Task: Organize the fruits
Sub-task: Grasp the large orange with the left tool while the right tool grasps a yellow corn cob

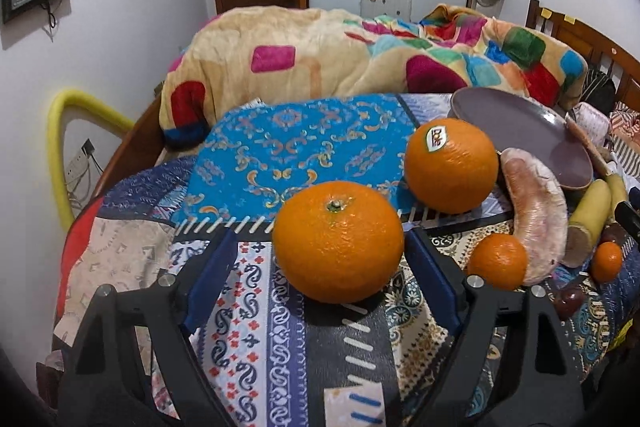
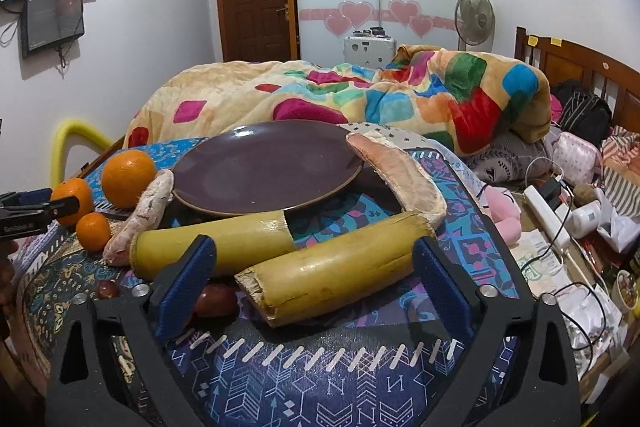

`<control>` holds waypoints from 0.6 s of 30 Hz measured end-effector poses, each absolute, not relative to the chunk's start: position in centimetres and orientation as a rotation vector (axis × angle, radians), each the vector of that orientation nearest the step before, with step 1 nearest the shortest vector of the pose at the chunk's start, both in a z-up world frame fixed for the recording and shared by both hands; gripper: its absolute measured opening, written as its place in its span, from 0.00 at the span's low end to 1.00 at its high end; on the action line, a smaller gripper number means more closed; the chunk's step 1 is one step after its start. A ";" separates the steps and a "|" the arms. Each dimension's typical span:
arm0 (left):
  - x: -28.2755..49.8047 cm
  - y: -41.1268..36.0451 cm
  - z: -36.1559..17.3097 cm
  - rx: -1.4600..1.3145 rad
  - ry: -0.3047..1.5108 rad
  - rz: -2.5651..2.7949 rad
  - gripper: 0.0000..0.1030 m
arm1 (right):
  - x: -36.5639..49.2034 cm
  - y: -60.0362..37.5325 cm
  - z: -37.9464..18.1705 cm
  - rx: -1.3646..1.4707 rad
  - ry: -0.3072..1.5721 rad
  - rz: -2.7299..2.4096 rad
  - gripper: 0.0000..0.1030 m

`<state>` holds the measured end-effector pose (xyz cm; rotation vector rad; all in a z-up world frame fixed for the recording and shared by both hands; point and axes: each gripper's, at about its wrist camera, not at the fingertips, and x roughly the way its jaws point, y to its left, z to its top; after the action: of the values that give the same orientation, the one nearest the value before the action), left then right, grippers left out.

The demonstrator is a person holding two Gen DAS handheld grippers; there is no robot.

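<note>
- Between the wide-open jaws of the left gripper (image 1: 322,265) a big orange (image 1: 338,241) with a green stem scar is seen; its right side looks to meet the right pad, while a gap is left at the left pad.
- A yellow cane piece (image 2: 326,269) with ragged cut ends is straddled by the spread jaws of the right gripper (image 2: 312,281), neither pad clearly pressed on it.
- A second cane piece (image 2: 214,243) lies just behind it, to the left.
- A stickered orange (image 1: 452,165) sits farther right, a small orange (image 1: 498,261) nearer.
- An empty purple plate (image 2: 266,169) is flanked by two pinkish bananas (image 2: 396,173).
</note>
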<state>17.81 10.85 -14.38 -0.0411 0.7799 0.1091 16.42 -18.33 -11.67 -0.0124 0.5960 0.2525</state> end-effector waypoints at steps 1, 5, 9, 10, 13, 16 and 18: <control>18.0 10.8 -14.6 -0.042 0.789 0.105 0.83 | 16.5 -18.3 -11.8 -0.018 0.605 0.249 0.87; 18.5 10.8 -14.7 -0.047 0.798 0.100 0.74 | 16.2 -18.3 -12.0 -0.037 0.598 0.245 0.85; 18.2 10.1 -14.7 -0.014 0.777 0.091 0.63 | 16.1 -18.5 -12.0 -0.038 0.608 0.253 0.83; 18.1 9.8 -14.7 0.003 0.773 0.096 0.63 | 16.1 -18.5 -12.0 -0.036 0.611 0.255 0.82; 17.6 9.3 -14.5 0.024 0.773 0.098 0.63 | 15.6 -19.2 -12.0 -0.039 0.618 0.246 0.81; 16.7 9.4 -14.1 -0.001 0.784 0.066 0.63 | 14.9 -20.0 -12.0 -0.036 0.628 0.239 0.81; 15.8 9.3 -13.9 -0.006 0.785 0.052 0.63 | 14.3 -20.8 -11.7 -0.034 0.629 0.229 0.81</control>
<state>15.78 9.27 -13.91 -0.0059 0.7854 0.0525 14.27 -20.76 -11.72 -0.0339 0.6295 0.2292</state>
